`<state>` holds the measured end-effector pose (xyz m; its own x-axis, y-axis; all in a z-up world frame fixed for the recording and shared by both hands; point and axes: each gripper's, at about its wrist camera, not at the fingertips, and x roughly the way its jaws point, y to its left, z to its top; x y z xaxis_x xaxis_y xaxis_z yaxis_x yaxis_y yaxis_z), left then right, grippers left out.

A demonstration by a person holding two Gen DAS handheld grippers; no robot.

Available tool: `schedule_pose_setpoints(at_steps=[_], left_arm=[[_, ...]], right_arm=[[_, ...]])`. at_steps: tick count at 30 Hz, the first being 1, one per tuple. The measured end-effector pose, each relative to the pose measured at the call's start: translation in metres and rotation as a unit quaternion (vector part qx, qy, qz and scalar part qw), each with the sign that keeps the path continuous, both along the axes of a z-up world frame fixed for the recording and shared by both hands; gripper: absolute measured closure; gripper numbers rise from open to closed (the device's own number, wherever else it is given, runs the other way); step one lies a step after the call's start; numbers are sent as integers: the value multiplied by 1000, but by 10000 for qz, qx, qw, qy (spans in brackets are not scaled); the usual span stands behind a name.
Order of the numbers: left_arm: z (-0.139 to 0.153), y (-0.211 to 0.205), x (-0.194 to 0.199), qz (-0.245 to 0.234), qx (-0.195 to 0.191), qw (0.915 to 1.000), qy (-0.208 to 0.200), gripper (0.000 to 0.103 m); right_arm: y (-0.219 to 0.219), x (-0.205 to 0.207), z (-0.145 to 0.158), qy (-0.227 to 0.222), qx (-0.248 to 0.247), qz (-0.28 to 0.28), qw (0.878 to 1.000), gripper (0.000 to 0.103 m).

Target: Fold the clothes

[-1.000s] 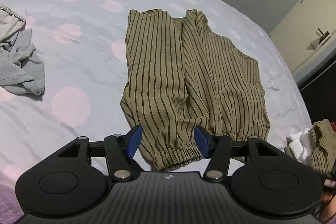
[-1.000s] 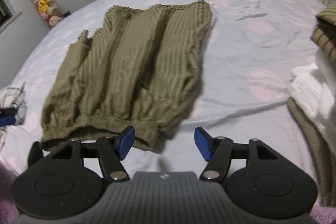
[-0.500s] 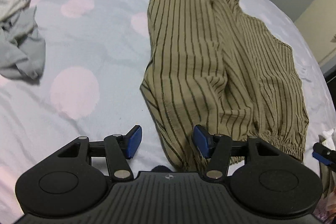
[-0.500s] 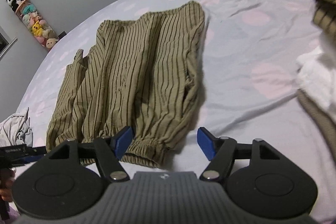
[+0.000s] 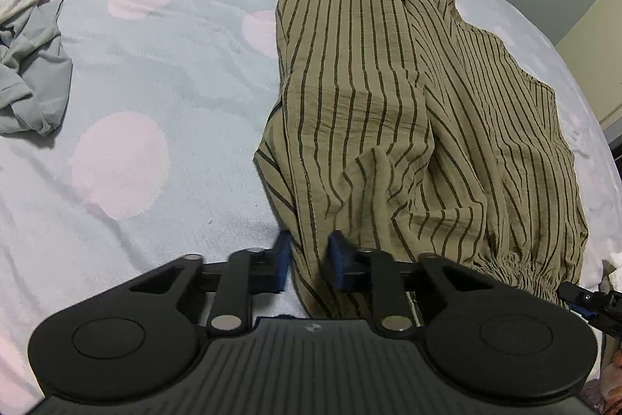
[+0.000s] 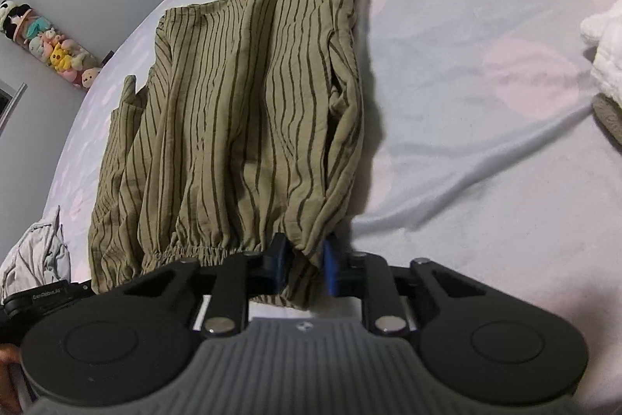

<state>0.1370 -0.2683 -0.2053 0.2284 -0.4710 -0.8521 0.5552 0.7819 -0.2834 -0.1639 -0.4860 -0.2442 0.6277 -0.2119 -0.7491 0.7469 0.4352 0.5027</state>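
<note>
Two grippers grip the striped garment's near edge on the bed. Left gripper: fingers pinching its left corner. Right gripper: fingers pinching the elastic hem's right corner. Judged: corners held apart so the cloth lifts evenly for folding.

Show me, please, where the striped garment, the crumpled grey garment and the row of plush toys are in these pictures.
striped garment (image 5: 373, 111), left wrist view, on the raised fold of its left half.
crumpled grey garment (image 5: 35, 76), left wrist view, on its bunched middle.
row of plush toys (image 6: 54, 45), right wrist view, on the yellow toy mid-row.
</note>
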Motion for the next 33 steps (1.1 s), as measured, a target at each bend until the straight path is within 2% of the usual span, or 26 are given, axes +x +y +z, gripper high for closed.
schedule_pose_setpoints(at_steps=[4,8,10,12,20,21,23,25,27,30,33], left_arm=[[6,3,-5,-31,46,9999,-160,100],[22,9,-12,-11,49,9997,-239,101],[31,8,-17,-14,93,9996,-272,102],[39,11,-25,-39,215,9988,-432,102],[23,10,-22,-127,443,9986,-253,101],[23,13,-20,-111,440,9988,-203,98],[23,17,-17,-80,435,9990,-104,88],[27,21,-13,-85,417,9991,-51,72],[36,24,-8,-84,406,9990,-151,66],[48,23,7,-75,400,9985,-365,64],[61,13,26,-118,392,9972,-627,64]], right_arm=[[6,-5,6,25,-161,-91,9998,90],[16,-17,17,137,-450,-365,9982,93],[22,-23,23,281,-613,-492,9965,101],[29,-29,28,425,-775,-619,9942,103],[32,-24,30,541,-695,-500,9949,102],[34,-21,32,557,-725,-450,9948,98],[36,-18,35,600,-820,-373,9941,98],[37,-17,36,622,-875,-346,9936,98],[35,-15,38,584,-878,-325,9939,94],[30,-9,44,484,-983,-238,9937,77],[23,4,53,400,-1273,-142,9910,72]])
